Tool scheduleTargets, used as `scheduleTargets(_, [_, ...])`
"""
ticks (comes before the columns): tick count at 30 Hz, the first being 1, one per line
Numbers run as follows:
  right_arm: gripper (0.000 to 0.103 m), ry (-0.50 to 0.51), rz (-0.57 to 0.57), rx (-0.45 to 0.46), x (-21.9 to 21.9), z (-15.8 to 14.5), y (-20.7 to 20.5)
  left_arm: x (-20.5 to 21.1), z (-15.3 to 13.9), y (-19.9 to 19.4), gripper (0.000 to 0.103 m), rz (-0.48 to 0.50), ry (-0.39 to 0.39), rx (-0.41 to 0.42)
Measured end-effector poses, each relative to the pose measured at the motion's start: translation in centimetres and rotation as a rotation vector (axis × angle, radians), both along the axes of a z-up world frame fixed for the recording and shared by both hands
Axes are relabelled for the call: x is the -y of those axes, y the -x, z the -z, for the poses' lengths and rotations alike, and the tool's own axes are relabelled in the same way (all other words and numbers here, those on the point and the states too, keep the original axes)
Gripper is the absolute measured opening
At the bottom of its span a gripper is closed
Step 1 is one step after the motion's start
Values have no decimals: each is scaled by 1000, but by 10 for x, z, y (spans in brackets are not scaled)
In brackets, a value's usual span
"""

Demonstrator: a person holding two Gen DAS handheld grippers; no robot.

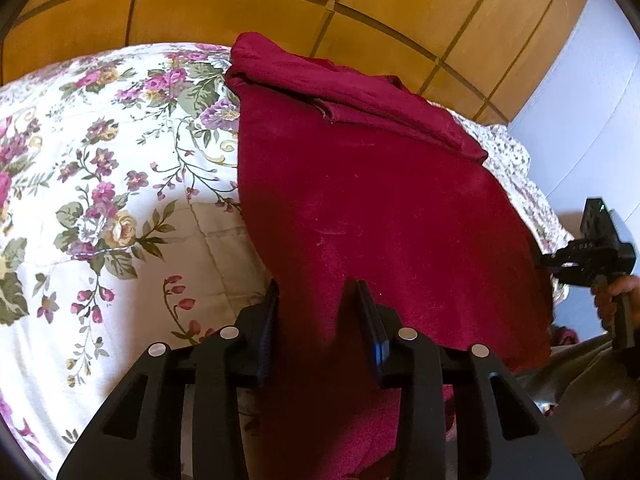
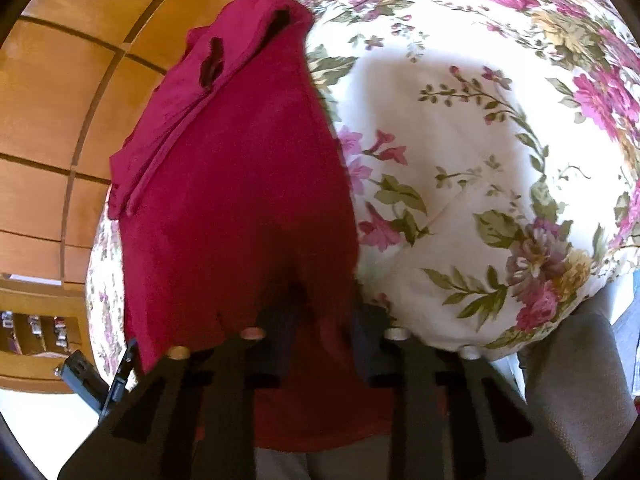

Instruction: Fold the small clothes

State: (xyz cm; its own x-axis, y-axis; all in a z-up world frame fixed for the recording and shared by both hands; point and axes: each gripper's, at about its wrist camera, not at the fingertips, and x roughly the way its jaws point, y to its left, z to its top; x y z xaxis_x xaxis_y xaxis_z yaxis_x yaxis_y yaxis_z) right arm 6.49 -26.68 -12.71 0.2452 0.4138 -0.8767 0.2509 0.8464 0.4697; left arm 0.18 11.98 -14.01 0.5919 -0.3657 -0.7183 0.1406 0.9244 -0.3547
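So the biggest thing here is the bed, covered with a white floral quilt (image 1: 120,184) full of pink and purple roses and green leaves. Behind it there's a wooden panelled wall (image 1: 280,4) in a warm honey colour, and a pale plain wall off to one side.

Lying on the quilt is the dark red garment (image 1: 360,200), some soft velvety-looking fabric. It stretches away from the near edge of the bed toward the wooden wall, and its far end is already doubled over into a couple of layers with a hem edge showing. The near end hangs over the bed's edge toward the person.

The left gripper (image 1: 318,300) sits at the garment's near left edge with its jaws partly apart, red cloth filling the gap between them. I can't tell if the pads really press on it.

The right gripper (image 2: 324,320) is at the near right edge of the same garment, jaws drawn in narrow and pinching a bunch of the red cloth. In the left wrist view you can see it off to the side, with the person's hand (image 1: 612,296) wrapped round its handle.
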Motion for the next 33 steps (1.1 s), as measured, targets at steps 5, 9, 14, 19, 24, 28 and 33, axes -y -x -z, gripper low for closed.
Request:
scheduleTargets(5, [11, -27, -34, 39, -8, -10, -2, -1, -4, -4, 11, 11, 25, -24])
scheduleTargets(9, [10, -67, -6, 88, 0, -23, -4, -3, -11, -2, 10, -5, 52, -21])
scheduleTargets(14, [10, -78, 6, 97, 2, -25, -3, -13, -19, 1, 9, -22, 129, -7])
scheduleTargets(19, [10, -106, 10, 114, 2, -28, -1, -16, -24, 6, 9, -21, 169, 14])
scheduleTargets(24, [9, -242, -19, 190, -8, -48, 6, -19, -40, 16, 8, 13, 226, 70])
scheduleTargets(28, [9, -339, -81, 265, -25, -67, 18, -18, -60, 28, 8, 66, 279, 114])
scheduleTargets(33, [9, -489, -101, 343, -31, -83, 48, -29, -87, 47, 8, 102, 386, 146])
